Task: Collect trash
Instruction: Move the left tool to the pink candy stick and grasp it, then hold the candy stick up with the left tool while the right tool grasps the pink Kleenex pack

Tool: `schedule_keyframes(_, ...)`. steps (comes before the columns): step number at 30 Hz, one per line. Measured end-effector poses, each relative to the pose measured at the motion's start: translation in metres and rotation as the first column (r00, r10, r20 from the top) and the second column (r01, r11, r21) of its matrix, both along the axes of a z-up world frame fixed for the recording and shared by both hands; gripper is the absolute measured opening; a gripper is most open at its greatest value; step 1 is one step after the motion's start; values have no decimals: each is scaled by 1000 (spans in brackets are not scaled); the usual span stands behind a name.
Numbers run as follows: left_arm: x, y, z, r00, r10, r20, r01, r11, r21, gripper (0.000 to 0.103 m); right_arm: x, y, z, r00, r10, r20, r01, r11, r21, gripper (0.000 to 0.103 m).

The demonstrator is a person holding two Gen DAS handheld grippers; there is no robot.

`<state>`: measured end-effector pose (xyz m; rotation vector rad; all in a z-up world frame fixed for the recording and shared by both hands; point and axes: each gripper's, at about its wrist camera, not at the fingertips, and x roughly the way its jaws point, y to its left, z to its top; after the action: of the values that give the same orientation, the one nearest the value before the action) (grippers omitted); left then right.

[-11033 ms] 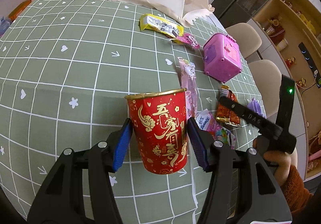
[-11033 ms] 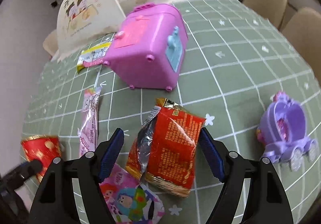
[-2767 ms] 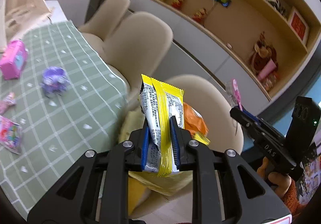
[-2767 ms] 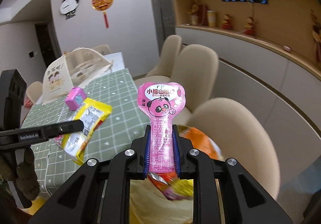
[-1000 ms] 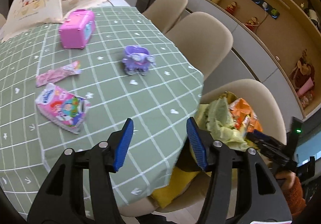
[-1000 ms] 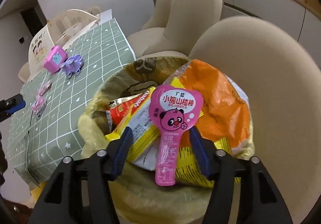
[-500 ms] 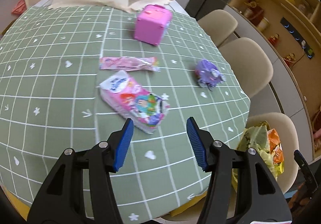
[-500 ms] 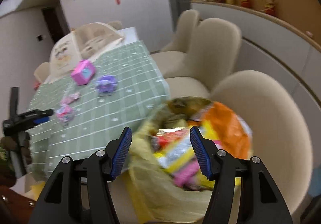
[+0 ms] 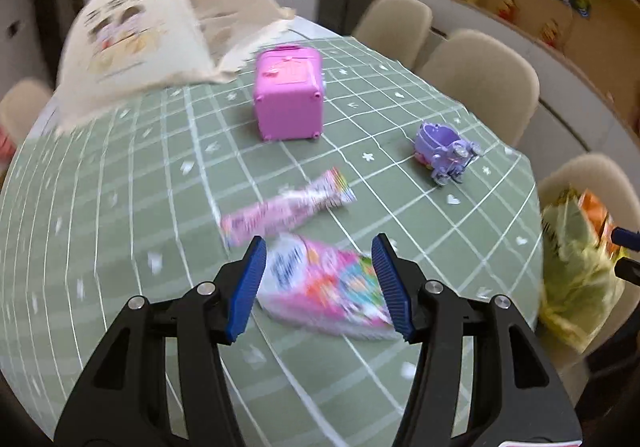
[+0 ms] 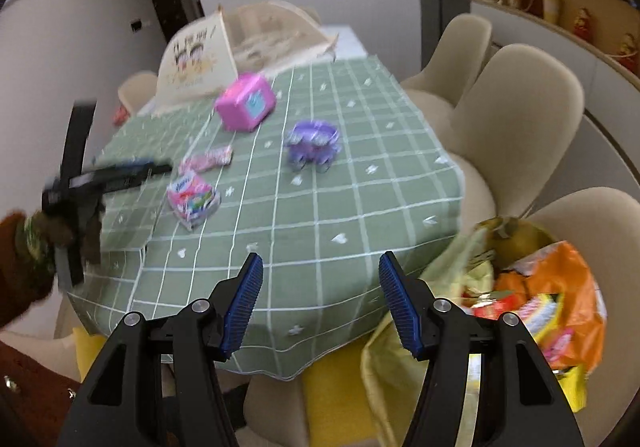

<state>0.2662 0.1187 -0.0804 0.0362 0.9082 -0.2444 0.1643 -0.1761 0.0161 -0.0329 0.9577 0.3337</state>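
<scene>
The left gripper (image 9: 318, 283) is hanging over the green checked tablecloth (image 9: 120, 207) with its blue pads spread apart and nothing pinched between them; a colourful pink packet (image 9: 324, 287) is lying on the cloth right under that gap (blurred, so I cannot tell whether the pads are touching it). Just beyond it a long pink wrapper (image 9: 288, 209) is lying flat. The right gripper (image 10: 320, 301) is hovering off the table's edge, its jaws likewise standing wide and empty. Beside it a yellow-green trash bag (image 10: 532, 287) is sitting on a beige chair (image 10: 600, 231), stuffed with wrappers. Farther out, a purple toy carriage (image 9: 446, 151) and a pink toy case (image 9: 288, 95) are standing on the cloth.
</scene>
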Motion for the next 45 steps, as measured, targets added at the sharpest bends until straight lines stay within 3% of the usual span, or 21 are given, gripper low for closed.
schedule_keyframes(6, 56, 3, -30, 988, -123, -92, 133, 984, 115, 52, 3, 41, -15, 999, 14, -39, -17, 996, -85, 57)
schedule_keyframes(9, 73, 5, -45, 978, -152, -141, 169, 978, 121, 52, 8, 49, -19, 997, 23, -75, -28, 998, -63, 57)
schedule_keyframes(11, 81, 5, -54, 969, -155, -191, 178, 977, 114, 46, 13, 52, -22, 995, 28, -99, -31, 999, -29, 57)
schedule_keyframes(14, 81, 7, -54, 970, -152, -191, 171, 981, 86, 22, 22, 61, -28, 989, 44, -138, -42, 999, 12, 57)
schedule_keyframes(15, 81, 10, -51, 969, -147, -198, 159, 986, 48, 13, 24, 64, -28, 989, 54, -141, -51, 998, 20, 57)
schedule_keyframes(19, 71, 28, -31, 979, -69, -193, 52, 994, -93, 12, 33, 84, -32, 983, 124, -134, -119, 992, 48, 57)
schedule_keyframes(23, 43, 54, -7, 983, 44, -178, -80, 977, -197, 12, 46, 108, -39, 971, 208, -121, -203, 978, 48, 57)
schedule_keyframes(27, 15, 80, 3, 963, 180, -203, -222, 952, -211, 12, 62, 138, -48, 942, 317, -113, -312, 948, 56, 57)
schedule_keyframes(32, -16, 107, 1, 929, 321, -184, -349, 926, -144, 13, 79, 177, -57, 889, 447, -104, -444, 895, 50, 57)
schedule_keyframes(35, -29, 140, -9, 868, 447, -215, -483, 861, -162, 13, 89, 200, -63, 861, 495, -119, -492, 869, 57, 57)
schedule_keyframes(38, -44, 160, -17, 831, 505, -233, -545, 821, -167, 13, 95, 224, -68, 835, 535, -125, -530, 845, 73, 57)
schedule_keyframes(42, -56, 165, -21, 832, 492, -257, -541, 822, -178, 13, 101, 253, -74, 784, 612, -105, -613, 790, 30, 57)
schedule_keyframes(45, -68, 163, -23, 834, 480, -272, -534, 825, -183, 13, 117, 271, -84, 772, 624, -123, -627, 779, 16, 57)
